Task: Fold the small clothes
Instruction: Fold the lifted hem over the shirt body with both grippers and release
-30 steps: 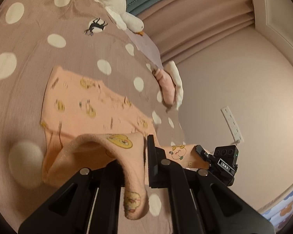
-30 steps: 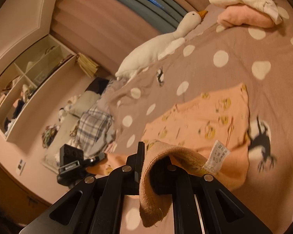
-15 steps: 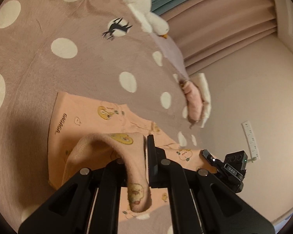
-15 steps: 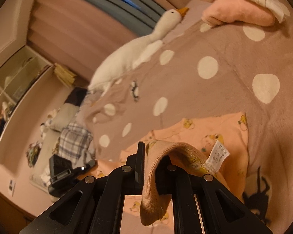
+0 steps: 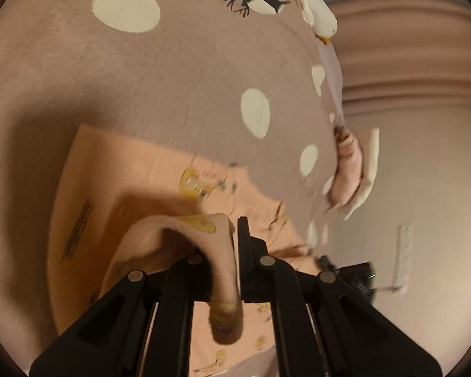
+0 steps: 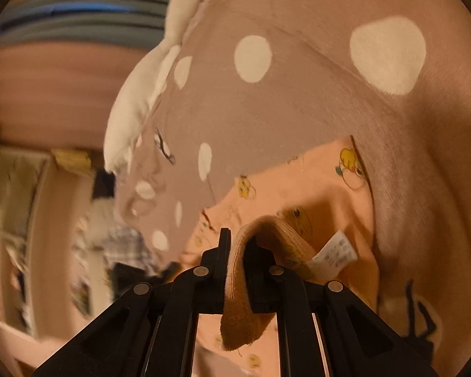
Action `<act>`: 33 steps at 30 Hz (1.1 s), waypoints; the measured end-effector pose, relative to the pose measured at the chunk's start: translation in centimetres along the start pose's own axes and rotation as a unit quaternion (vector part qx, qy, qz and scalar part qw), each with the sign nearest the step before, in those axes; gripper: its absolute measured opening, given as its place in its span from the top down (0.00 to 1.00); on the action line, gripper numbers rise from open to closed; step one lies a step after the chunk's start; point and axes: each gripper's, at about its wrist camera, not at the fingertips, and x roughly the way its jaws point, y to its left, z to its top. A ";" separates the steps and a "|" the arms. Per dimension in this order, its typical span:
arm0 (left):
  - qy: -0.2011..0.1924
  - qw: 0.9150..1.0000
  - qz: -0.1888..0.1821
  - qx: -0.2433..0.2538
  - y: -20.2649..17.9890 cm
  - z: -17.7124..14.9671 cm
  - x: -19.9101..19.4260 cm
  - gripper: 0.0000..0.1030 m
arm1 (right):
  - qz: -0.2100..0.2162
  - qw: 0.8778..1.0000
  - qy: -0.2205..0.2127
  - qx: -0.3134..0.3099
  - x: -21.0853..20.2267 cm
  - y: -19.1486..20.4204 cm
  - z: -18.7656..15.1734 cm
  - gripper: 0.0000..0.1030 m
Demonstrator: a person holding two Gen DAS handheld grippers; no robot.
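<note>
A small peach garment with yellow cartoon prints lies on the dotted mauve bedspread. My left gripper is shut on one edge of it, and the pinched fabric drapes over the left finger. In the right wrist view the same garment lies on the bedspread. My right gripper is shut on its ribbed hem, with a white care label hanging beside the jaws. Both held edges are lifted and folded over the flat part of the garment.
A white plush goose lies on the bed at the back. Folded pink and white cloth sits at the bed's far edge. Curtains, shelves and a plaid item on the floor lie beyond the bed.
Both grippers have carried the held edges forward over the garment and lower towards the bed. The flat part of the garment now fills more of each view.
</note>
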 end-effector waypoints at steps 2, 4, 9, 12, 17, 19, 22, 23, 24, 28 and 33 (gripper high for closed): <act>-0.013 1.000 -0.007 -0.019 0.1 0.9 -0.2 0.82 | 0.032 0.999 -0.003 0.040 0.1 -0.7 0.6 0.77; -0.033 0.999 0.000 -0.030 0.3 1.8 -0.6 0.68 | 0.058 0.996 -0.020 0.071 -0.1 -1.4 1.1 0.57; -0.073 0.996 0.035 -0.041 1.4 2.9 -2.9 0.53 | 0.079 0.987 -0.077 0.118 -2.0 -2.7 1.9 0.39; -0.086 0.994 0.061 -0.011 1.3 2.8 -4.3 0.53 | 0.056 0.988 -0.115 0.085 -3.7 -1.9 1.6 0.39; -0.076 0.991 0.086 0.073 0.0 0.1 -4.7 0.53 | 0.007 0.991 -0.126 -0.032 -5.5 1.3 0.0 0.39; -0.060 0.986 0.096 0.123 -1.0 -2.0 -3.9 0.54 | -0.027 0.990 -0.098 -0.097 -4.4 3.2 -0.8 0.39; -0.043 0.972 0.128 0.194 -2.1 -5.0 -2.2 0.54 | -0.076 0.979 -0.057 -0.182 -1.8 5.5 -2.4 0.52; -0.040 0.964 0.147 0.218 -2.2 -5.9 -1.8 0.54 | -0.088 0.976 -0.042 -0.196 -0.7 5.9 -2.7 0.57; -0.035 0.954 0.169 0.244 -2.3 -6.9 -1.3 0.55 | -0.106 0.972 -0.022 -0.207 0.7 6.1 -2.9 0.62; -0.009 0.934 0.215 0.284 -0.7 -9.4 -0.2 0.57 | -0.227 0.944 0.010 -0.239 5.2 4.9 -2.7 0.70; -0.011 0.939 0.203 0.276 1.7 -11.2 -2.5 0.60 | -0.221 0.964 -0.049 -0.142 3.2 1.5 0.0 0.89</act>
